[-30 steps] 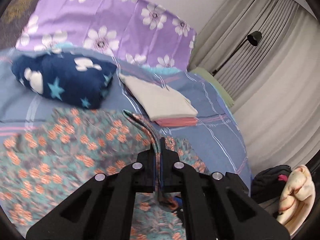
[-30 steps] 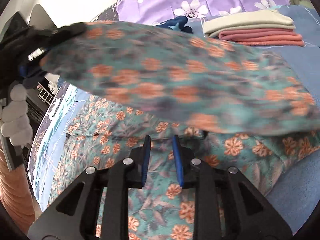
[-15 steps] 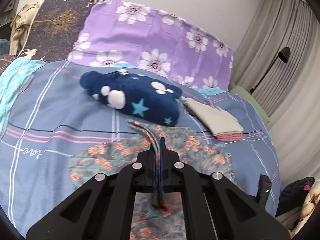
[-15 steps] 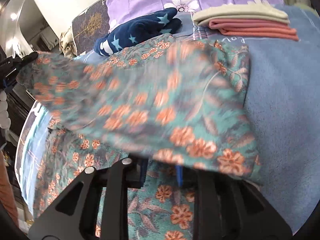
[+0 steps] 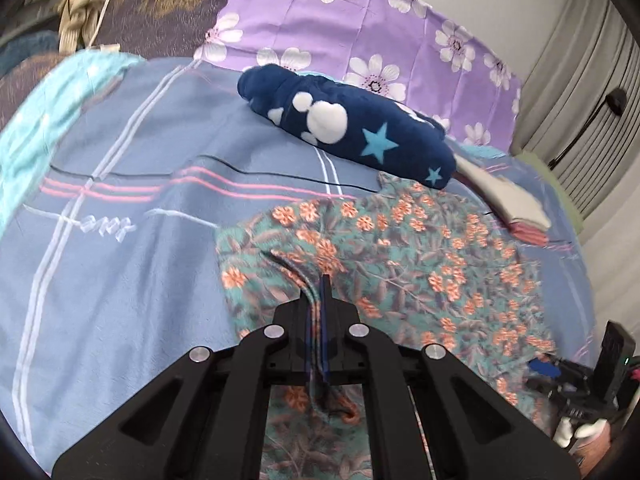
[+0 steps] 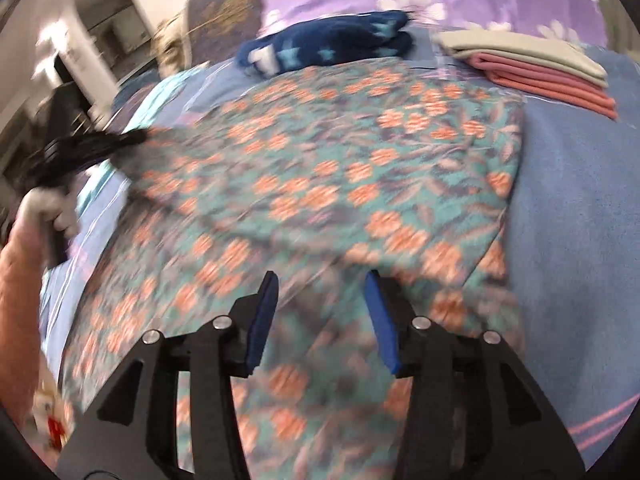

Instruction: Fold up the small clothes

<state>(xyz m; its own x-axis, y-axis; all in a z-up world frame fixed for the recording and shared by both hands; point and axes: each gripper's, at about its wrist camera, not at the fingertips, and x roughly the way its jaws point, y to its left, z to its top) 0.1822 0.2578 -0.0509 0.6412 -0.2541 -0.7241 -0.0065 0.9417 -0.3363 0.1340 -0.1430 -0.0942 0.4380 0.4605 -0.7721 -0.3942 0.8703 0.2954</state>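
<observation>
While left gripper [image 5: 318, 304] jaws clamp floral garment [image 5: 420, 264], now laid folded | right gripper [image 6: 322, 312] jaws just opened, empty

Bedroom: bed [image 5: 120, 184], pillow [image 5: 360, 20], curtains [image 5: 576, 92]

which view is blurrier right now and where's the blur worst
Right wrist view: blurrier, the floral garment smeared throughout, worst toward the left gripper at the left edge; the right gripper stays sharp. Left wrist view: mostly crisp, slight smear on the teal cloth at left; fisheye bends the curtains.
</observation>
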